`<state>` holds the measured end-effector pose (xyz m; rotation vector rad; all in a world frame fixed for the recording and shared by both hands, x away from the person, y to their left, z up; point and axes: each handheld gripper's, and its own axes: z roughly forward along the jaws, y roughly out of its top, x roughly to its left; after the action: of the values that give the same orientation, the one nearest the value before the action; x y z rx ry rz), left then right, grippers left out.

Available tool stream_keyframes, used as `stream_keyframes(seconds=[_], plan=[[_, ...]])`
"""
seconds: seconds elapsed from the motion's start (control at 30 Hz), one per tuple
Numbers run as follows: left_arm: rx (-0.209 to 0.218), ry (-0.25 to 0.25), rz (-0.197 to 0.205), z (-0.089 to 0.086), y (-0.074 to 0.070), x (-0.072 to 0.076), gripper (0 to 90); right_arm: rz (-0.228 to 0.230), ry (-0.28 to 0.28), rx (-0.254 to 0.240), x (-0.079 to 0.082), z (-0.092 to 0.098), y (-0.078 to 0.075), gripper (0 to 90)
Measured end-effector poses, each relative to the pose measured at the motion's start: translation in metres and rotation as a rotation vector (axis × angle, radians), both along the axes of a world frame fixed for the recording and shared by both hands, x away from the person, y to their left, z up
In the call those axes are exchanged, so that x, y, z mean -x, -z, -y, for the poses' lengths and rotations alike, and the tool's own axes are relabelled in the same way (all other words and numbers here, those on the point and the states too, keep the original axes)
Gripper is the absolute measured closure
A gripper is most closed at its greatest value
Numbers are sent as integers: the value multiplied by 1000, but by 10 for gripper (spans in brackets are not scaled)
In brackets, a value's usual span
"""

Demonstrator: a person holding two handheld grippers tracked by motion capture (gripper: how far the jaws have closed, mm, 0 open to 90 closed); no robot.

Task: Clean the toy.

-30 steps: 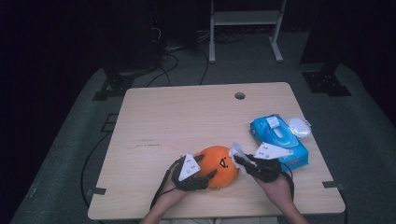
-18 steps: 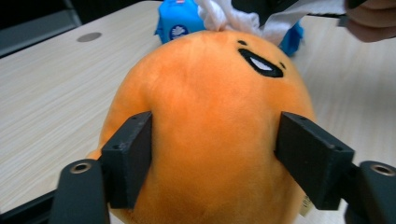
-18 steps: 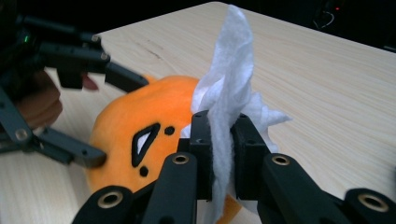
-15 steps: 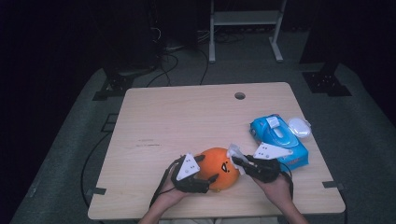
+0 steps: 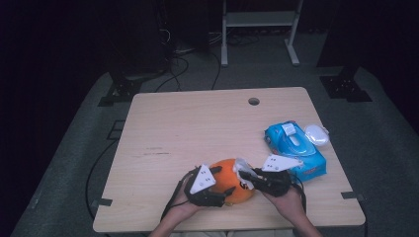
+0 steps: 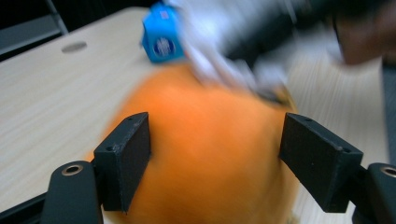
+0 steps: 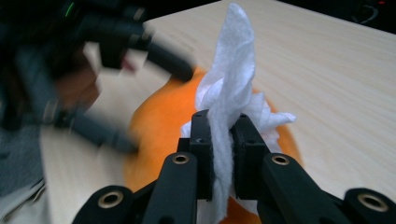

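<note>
Orange plastic was what I worked on: a pumpkin (image 5: 232, 183) with a dark face, sitting near the bench's (image 5: 197, 128) six o'clock edge in the high view. My left gripper (image 5: 223, 193) reached for it from its eight o'clock side, and my right gripper (image 5: 243, 174) came in at its two o'clock with a white wipe (image 5: 242, 168). A blue wipes pack (image 5: 294, 148) lay at three o'clock on the bench, a round white lid (image 5: 316, 134) just beside it. I could read no lettering on the pack from there.

From the left gripper view, my fingers (image 6: 125, 158) stood on either side of the pumpkin (image 6: 210, 158); they had just been opening and then eased back a little. The blur kept me from telling whether the pads pressed on it, so I judged it a loose bracing hold. To do the step well I needed those fingers firm enough that the pumpkin would not roll under the wipe. The pack (image 6: 163, 35) showed a round blue-and-white mark, too smeared to read.

From the right gripper view, my fingers (image 7: 201, 154) were clenched on the wipe (image 7: 231, 79), which stood up in a twisted peak above the pumpkin (image 7: 159, 126). I judged short strokes with the flat of the wipe best, with the plastic tips kept off the shell.
</note>
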<state>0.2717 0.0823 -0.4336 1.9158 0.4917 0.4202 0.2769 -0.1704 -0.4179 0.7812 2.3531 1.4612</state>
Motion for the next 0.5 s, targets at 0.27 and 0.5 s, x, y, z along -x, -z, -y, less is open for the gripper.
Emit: stream_keyframes(seconds=[0.27,0.5], plan=[[-20,-27,-18,2,8,-3,240,31,3,28,3,7,-5,799],[-8,2,-10,-5,3,-5,197,30,6,26,5,8,-5,800]])
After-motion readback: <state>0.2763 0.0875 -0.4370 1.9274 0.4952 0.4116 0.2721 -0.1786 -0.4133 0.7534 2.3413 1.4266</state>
